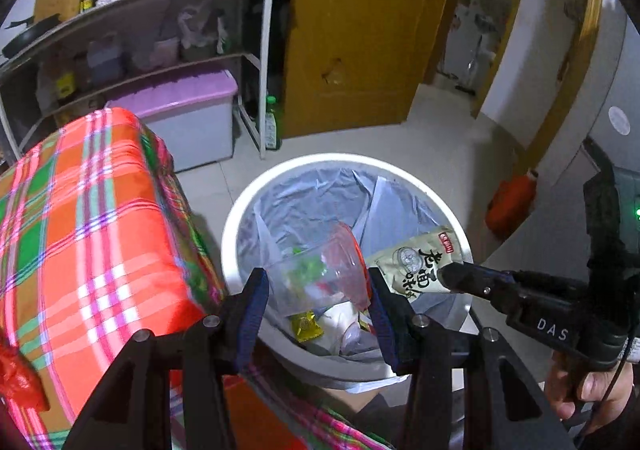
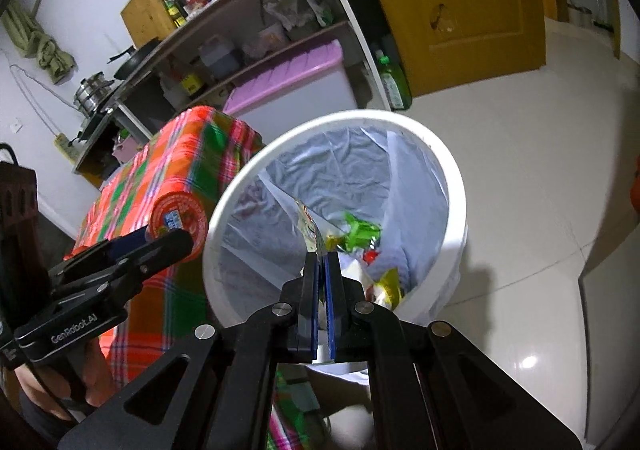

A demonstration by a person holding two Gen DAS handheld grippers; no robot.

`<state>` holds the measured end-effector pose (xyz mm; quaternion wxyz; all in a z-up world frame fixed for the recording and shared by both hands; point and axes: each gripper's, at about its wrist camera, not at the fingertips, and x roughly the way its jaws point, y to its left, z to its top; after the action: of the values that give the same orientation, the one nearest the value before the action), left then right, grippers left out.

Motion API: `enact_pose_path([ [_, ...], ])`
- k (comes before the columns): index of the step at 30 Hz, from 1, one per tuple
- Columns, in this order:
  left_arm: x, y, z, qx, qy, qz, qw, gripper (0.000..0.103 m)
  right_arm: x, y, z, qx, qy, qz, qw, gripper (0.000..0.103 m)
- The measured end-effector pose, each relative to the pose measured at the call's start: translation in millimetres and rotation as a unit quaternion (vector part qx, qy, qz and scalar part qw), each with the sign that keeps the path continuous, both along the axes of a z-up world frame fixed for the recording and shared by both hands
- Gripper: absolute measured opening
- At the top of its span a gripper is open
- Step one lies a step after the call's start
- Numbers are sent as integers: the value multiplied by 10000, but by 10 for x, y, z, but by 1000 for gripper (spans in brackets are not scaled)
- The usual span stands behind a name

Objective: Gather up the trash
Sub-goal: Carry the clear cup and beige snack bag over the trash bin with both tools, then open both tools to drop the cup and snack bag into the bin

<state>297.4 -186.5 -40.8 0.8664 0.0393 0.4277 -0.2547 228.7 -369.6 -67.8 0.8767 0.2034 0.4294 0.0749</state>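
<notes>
A white round bin (image 1: 230, 234) lined with a crinkled grey plastic bag (image 1: 304, 190) stands on the glossy pale tiled floor (image 2: 520, 178), just beside a bench draped in an orange, green and pink plaid cloth (image 1: 92, 218); the cloth's corner sits close against the bin's rim on that side. Behind are a metal shelf rack (image 1: 256, 62) with a lilac-lidded storage box (image 1: 188, 98) under it, a green bottle (image 1: 271, 122) on the floor and a yellow-brown wooden door (image 1: 360, 30). Crumpled wrappers, yellow and green, lie in the bin's bottom. The left tongs (image 1: 316, 290) stand fairly wide, their blue pads pressing either side of a clear, thin plastic cup (image 1: 316, 270) with a reddish rim, held over the bin's mouth. The right tongs (image 2: 322, 270) are nearly closed, pinching a flat, printed beige sachet (image 1: 416, 258) by its edge, also above the bin.
</notes>
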Motion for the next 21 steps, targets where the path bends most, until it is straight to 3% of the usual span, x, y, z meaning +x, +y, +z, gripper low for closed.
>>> enact_pose_path([
  [4, 64, -63, -93, 38, 199, -26, 9998, 50, 22, -26, -73, 15, 116, 5, 9999, 4],
  [10, 94, -25, -125, -53, 331, 56, 9994, 50, -9, -28, -66, -13, 86, -35, 10000, 14],
  [21, -106, 273, 163, -418, -4, 353, 9985, 50, -197, 52, 247, 35, -358, 29, 9993, 14],
])
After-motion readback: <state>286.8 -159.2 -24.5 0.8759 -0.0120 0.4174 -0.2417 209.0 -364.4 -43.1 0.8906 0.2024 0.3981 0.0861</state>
